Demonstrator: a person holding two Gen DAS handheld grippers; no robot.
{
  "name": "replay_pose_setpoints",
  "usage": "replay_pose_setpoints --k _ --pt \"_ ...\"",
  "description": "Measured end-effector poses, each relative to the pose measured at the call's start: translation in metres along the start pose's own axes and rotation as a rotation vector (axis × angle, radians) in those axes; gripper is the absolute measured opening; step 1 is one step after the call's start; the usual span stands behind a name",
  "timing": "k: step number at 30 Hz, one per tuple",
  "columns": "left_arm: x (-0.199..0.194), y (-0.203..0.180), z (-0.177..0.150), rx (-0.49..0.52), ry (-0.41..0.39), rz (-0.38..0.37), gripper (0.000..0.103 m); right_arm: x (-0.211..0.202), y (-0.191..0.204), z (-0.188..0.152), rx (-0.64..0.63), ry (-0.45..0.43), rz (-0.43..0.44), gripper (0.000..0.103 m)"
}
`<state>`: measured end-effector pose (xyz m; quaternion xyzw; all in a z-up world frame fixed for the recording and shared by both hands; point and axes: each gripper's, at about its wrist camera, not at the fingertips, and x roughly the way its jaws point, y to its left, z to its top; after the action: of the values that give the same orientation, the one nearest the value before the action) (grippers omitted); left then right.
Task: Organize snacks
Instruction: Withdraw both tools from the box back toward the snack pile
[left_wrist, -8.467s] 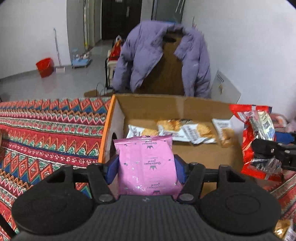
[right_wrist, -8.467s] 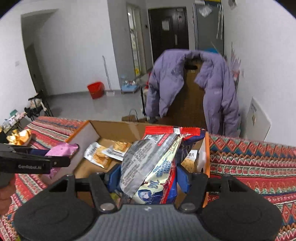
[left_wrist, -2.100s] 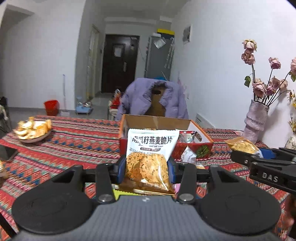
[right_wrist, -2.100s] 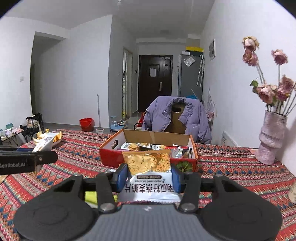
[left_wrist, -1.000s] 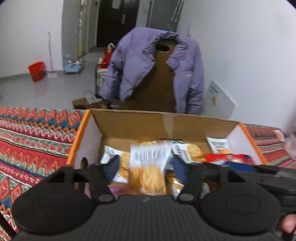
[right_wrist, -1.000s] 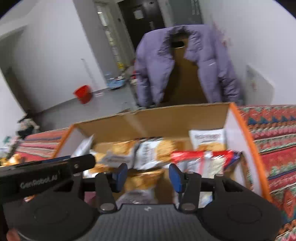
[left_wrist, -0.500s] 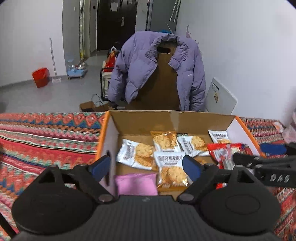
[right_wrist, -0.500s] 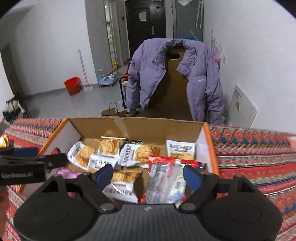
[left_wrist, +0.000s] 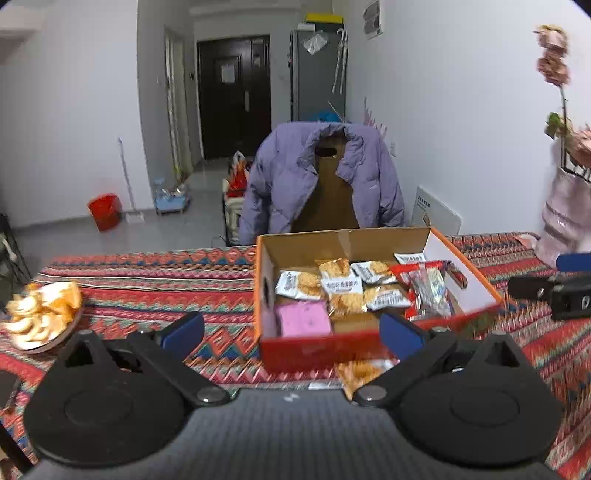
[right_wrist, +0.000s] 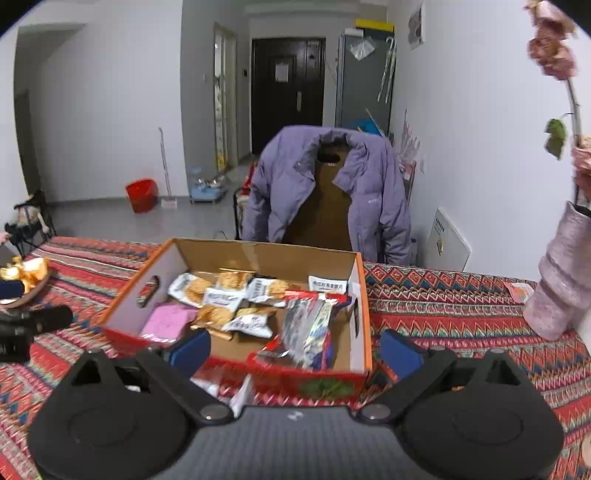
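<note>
An orange-rimmed cardboard box (left_wrist: 314, 350) stands on the patterned tablecloth. It holds several cracker packets (left_wrist: 341, 286), a pink packet (left_wrist: 303, 318) and a red packet (left_wrist: 428, 284). My left gripper (left_wrist: 291, 334) hangs short of the box's front wall, its jaws opening wide with nothing held between them. My right gripper (right_wrist: 295, 349) is likewise back from the box (right_wrist: 321, 384), its jaws opening and empty. In the right wrist view the pink packet (right_wrist: 168, 319), cracker packets (right_wrist: 221, 295) and red packet (right_wrist: 306, 325) lie inside. Loose packets (left_wrist: 358, 371) lie on the cloth before the box.
A plate of orange peel (left_wrist: 40, 314) sits at the table's left. A pink vase (right_wrist: 561, 280) with dried flowers stands at the right. Behind the table is a chair draped with a purple jacket (left_wrist: 321, 177). The other gripper shows at each view's edge.
Both grippers have drawn back and up from over the box and spread their jaws wide. The cracker packets that were between their fingers now lie in the box.
</note>
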<state>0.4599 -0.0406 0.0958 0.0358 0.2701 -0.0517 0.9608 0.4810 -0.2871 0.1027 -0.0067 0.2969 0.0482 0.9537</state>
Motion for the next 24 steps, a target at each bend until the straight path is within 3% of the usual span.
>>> replay_pose_setpoints --k 9,16,24 --pt "-0.103 0.004 -0.059 -0.036 -0.112 -0.037 0.103 -0.088 0.017 -0.066 0.035 -0.141 0.065 0.100" --pt "-0.166 0.017 -0.121 -0.119 -0.111 -0.065 0.103 -0.152 0.040 -0.130 -0.010 -0.206 0.054 0.103" --pt "-0.217 0.020 -0.190 -0.070 -0.109 -0.056 0.103 -0.204 0.065 -0.218 -0.058 -0.238 0.036 0.103"
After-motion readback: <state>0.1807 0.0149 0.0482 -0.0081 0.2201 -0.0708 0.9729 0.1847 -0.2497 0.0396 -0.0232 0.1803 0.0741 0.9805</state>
